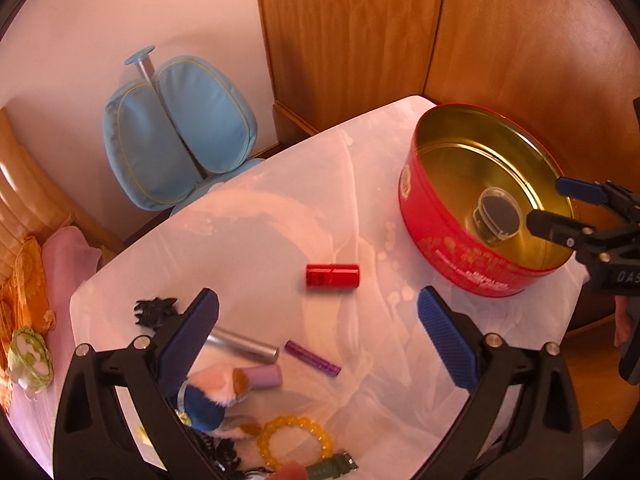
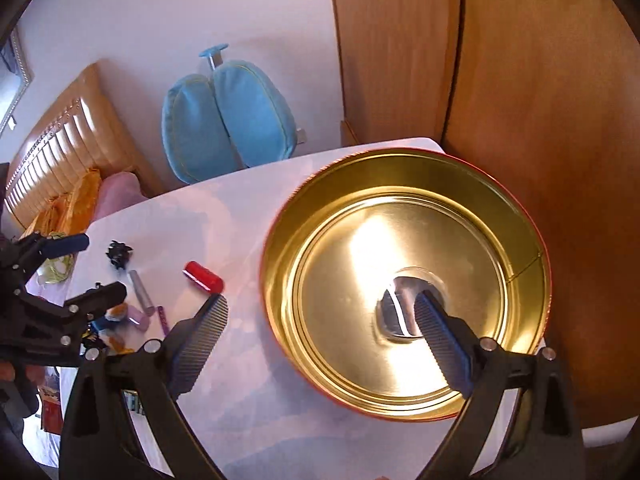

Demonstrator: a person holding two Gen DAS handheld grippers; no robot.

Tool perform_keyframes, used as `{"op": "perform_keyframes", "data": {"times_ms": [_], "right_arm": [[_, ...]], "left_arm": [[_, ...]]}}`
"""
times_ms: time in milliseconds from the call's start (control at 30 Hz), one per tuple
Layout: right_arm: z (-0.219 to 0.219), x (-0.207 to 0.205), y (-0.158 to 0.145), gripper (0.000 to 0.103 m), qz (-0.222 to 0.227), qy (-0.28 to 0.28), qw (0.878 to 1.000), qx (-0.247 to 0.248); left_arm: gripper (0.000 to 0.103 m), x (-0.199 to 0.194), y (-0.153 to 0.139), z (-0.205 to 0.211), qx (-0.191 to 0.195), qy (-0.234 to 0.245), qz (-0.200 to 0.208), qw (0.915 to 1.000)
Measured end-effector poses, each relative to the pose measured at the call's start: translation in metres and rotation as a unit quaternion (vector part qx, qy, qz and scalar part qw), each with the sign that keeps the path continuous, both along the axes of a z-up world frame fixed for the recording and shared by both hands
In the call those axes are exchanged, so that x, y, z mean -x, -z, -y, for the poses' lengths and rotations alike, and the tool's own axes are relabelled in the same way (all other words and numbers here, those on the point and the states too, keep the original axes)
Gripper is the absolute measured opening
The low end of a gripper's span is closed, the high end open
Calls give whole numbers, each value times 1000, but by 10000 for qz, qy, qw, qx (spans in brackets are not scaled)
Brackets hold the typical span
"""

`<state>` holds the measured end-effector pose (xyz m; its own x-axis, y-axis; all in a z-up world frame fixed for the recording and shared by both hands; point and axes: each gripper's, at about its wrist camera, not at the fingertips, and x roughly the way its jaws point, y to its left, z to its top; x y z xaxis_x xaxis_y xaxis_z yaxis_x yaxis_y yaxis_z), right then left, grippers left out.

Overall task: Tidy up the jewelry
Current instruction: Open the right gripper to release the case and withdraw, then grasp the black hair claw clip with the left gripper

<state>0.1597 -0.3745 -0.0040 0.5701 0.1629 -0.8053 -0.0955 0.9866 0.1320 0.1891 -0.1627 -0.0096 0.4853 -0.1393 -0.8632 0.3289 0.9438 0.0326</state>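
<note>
The left wrist view looks down and across the tabletop [image 1: 248, 240] from its near edge, with the red tin [image 1: 440, 240] at two o'clock. The right wrist view hangs close above that tin [image 2: 280, 280], facing down. Both share the blue chair [image 1: 176, 136] at eleven o'clock.
</note>
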Motion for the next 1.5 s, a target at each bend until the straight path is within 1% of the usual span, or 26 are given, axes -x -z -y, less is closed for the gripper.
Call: {"op": "perform_keyframes", "data": {"times_ms": [67,200,267,333,400,467,533,600,667,733,833,900,1000,1133,1300,1433,1467,1500], "right_arm": [[-19,7,-7,95,59,-178,9998,-79],[-71,12,-10,95,88,-619,9980,-125],[-94,16,-7,95,65,-835,9964,-134],[-112,19,0,95,-4,-1031,9946,-139],[-132,15,8,95,-111,-1217,9925,-101],[-149,15,17,95,-185,-1387,9901,-58],[-161,13,22,95,-228,-1518,9881,-44],[-170,10,26,95,-259,-1567,9873,-20],[-174,3,33,95,-304,-1554,9874,27],[-176,-5,43,95,-372,-1495,9880,93],[-175,-15,57,95,-549,-1266,9902,206],[-173,-19,63,95,-653,-1109,9916,112],[-176,-21,70,95,-741,-1113,9908,200],[-180,-20,77,95,-792,-1101,9904,266],[-183,-23,84,95,-902,-1076,9898,236],[-185,-24,85,95,-911,-1093,9896,205],[-185,-24,85,95,-906,-1099,9896,198],[-185,-25,85,95,-903,-1103,9896,193]], "left_arm": [[96,9,4,-21,38,-133,-94,9999],[96,30,10,-61,107,-416,-92,9990],[96,43,14,-81,174,-506,-23,9986],[96,56,19,-95,116,-534,-22,9985],[96,65,28,-109,39,-592,-123,9982],[96,71,38,-125,53,-731,-271,9969],[96,73,44,-141,210,-918,-392,9948],[96,73,47,-156,463,-1076,-466,9920],[96,68,47,-167,680,-1208,-489,9891],[96,59,50,-173,729,-1288,-485,9878],[96,37,57,-177,476,-1261,-446,9899],[96,19,60,-179,289,-1220,-357,9915],[96,-8,65,-182,240,-1128,-291,9929],[96,-44,84,-182,326,-1080,-494,9924],[96,-75,115,-173,251,-922,-887,9915],[96,-84,122,-168,216,-870,-881,9921],[95,-86,122,-166,185,-845,-848,9926],[85,-86,122,-165,140,-816,-839,9930]]}}
